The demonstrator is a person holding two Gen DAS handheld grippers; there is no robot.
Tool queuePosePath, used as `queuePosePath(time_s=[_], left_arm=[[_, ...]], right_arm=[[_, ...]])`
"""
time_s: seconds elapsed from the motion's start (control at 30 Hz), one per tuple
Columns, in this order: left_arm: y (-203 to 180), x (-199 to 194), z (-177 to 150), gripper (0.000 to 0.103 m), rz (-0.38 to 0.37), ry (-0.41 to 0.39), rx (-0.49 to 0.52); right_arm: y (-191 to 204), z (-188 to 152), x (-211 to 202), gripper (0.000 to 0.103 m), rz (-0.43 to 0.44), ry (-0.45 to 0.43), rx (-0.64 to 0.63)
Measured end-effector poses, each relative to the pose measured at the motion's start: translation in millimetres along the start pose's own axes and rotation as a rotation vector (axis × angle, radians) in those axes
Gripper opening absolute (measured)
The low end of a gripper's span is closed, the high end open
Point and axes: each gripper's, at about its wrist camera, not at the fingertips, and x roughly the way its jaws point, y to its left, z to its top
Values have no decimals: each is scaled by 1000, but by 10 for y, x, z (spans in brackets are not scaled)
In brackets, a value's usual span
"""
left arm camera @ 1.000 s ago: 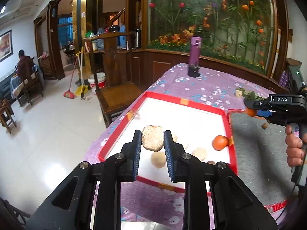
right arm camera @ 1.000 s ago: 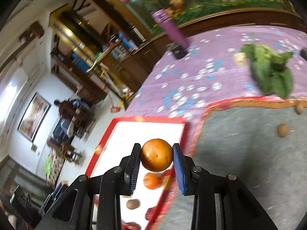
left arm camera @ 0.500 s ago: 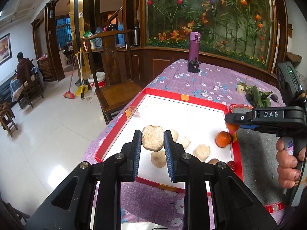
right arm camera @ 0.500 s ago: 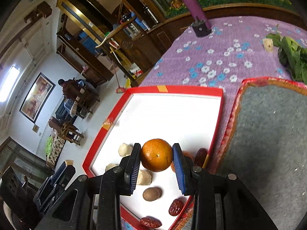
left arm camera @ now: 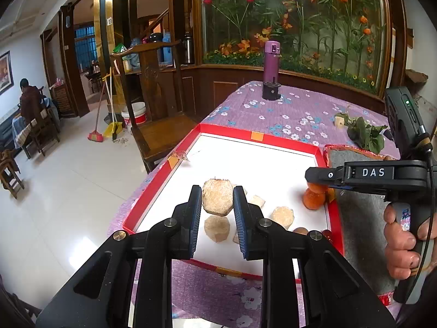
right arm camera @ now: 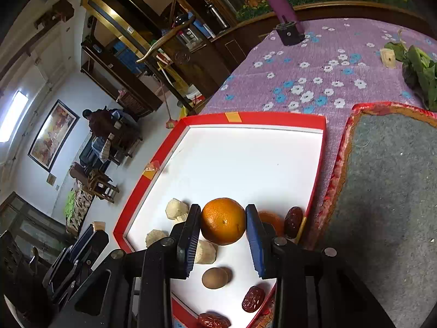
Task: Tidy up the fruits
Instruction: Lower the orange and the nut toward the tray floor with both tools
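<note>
Round orange mandarin with dimpled, glossy peel point(right arm camera: 223, 221), gripped across its widest part by the right gripper point(right arm camera: 223, 225), jaws clenched on both flanks; judged light, firm under a slightly yielding skin, apt to roll once let go, so best held at the equator with modest pressure and set down gently rather than dropped; hanging just above the white floor of the shallow red-rimmed tray point(right arm camera: 275, 116), close to its right rim and toward the near end. Second orange mandarin point(left arm camera: 314, 199) resting on the tray floor against that same right rim, directly below the held one. Pale beige, rough-cut faceted chunk of peeled fruit point(left arm camera: 217, 201), clasped between the pads of the left gripper point(left arm camera: 217, 214), jaws closed on its flat sides; probably light, stiff and dry to the touch, though crumbly at the edges, hence no hard squeeze; held above the near middle of the tray. More pale chunks point(left arm camera: 282, 216) lying near the tray's near edge; small brown round fruit point(right arm camera: 215, 278) and wrinkled dark red dates point(right arm camera: 253, 298) gathered by the near right corner. Grey felt mat with red trim point(right arm camera: 387, 180) just beside the tray's right rim, all on the purple floral tablecloth point(left arm camera: 295, 109).
</note>
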Motion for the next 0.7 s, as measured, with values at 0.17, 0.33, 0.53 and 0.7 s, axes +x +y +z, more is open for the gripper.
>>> queuePosePath(time_s=[0.17,0.33,0.53,0.7], left_arm=[[-54,106,-18,23,-1,25,13],[-65,203,-60,23,0,49,14],[-42,251,-60,23,8,57,10],[-52,318,-64,23,0,69,13]], right_arm=[[-11,-27,106,32,-2,19,-3],[23,-36,134,32,-5,15,-28],[46,-46,181,32,-10,25,-38],[101,-49,168,32,-11,11,-56]])
